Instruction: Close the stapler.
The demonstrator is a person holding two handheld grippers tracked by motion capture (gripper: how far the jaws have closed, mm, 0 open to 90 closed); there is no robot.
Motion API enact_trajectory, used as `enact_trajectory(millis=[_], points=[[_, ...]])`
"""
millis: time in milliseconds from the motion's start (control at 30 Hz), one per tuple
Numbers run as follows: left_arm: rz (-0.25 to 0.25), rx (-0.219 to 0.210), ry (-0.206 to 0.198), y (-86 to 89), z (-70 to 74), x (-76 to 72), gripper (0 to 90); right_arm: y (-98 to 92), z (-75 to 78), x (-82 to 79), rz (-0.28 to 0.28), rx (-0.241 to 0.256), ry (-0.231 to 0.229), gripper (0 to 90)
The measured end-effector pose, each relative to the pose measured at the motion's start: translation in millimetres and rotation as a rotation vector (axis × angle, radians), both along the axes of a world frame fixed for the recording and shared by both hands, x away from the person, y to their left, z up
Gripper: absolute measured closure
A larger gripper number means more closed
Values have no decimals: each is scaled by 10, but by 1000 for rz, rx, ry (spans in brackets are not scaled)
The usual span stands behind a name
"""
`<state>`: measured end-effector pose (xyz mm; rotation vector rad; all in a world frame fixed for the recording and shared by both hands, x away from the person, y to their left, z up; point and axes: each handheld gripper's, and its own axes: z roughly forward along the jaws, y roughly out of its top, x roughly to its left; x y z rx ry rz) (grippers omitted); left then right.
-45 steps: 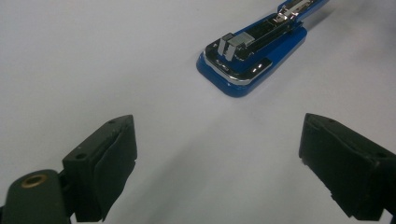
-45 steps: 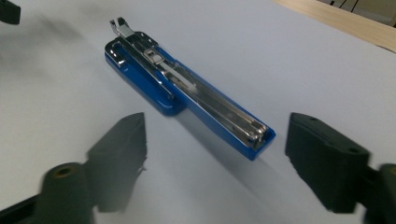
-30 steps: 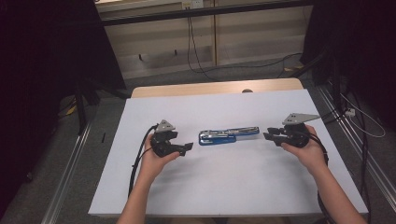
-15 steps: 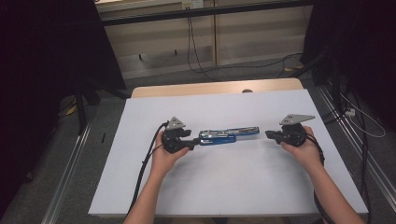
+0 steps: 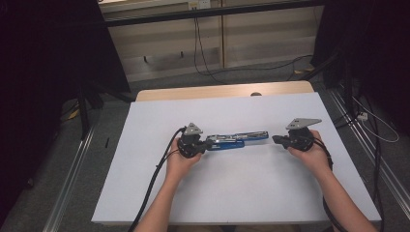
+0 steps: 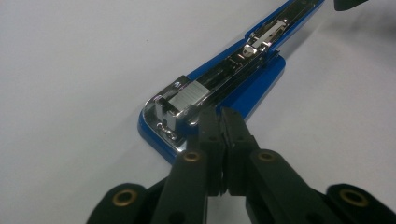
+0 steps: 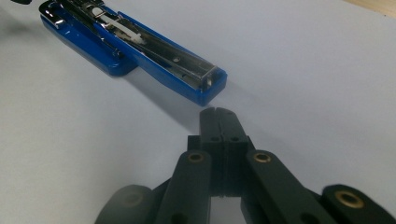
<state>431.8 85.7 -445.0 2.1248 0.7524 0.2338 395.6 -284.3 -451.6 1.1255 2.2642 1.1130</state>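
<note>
Lying opened flat, blue stapler [image 5: 235, 140], magazine seemingly empty, table [image 5: 145, 183]

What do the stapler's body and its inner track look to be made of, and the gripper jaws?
Stapler body: glossy blue, probably plastic or painted metal; it shows soft highlights. Inner track: bright chromed metal with mirror-like reflections. Left gripper and right gripper jaws: matte black, likely plastic, with brass-coloured pivot inserts.

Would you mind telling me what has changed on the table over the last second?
The left gripper moved right until its closed jaws reached the near end of the opened blue metal stapler. The right gripper edged slightly left, jaws closed, short of it. The stapler stayed put on the white table.
</note>
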Motion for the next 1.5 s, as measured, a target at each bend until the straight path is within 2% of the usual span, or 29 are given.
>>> enact_trajectory(millis=[67, 467, 567, 800, 967, 1500], points=[[1, 9, -10, -5, -5, 3, 900, 1, -7, 11, -1, -1, 0, 900], [20, 5, -15, -15, -42, 26, 900, 60, -19, 48, 19, -5, 10, 900], [17, 12, -12, -13, -53, 30, 900, 75, -28, 55, 27, -10, 9, 900], [22, 33, -33, -4, -64, 36, 900, 65, -25, 49, 25, -7, 9, 900], [16, 13, -16, -9, -74, 38, 900, 70, -17, 47, 31, -7, 5, 900], [25, 5, -20, 3, -83, 50, 900, 103, -35, 62, 40, -11, 15, 900]])
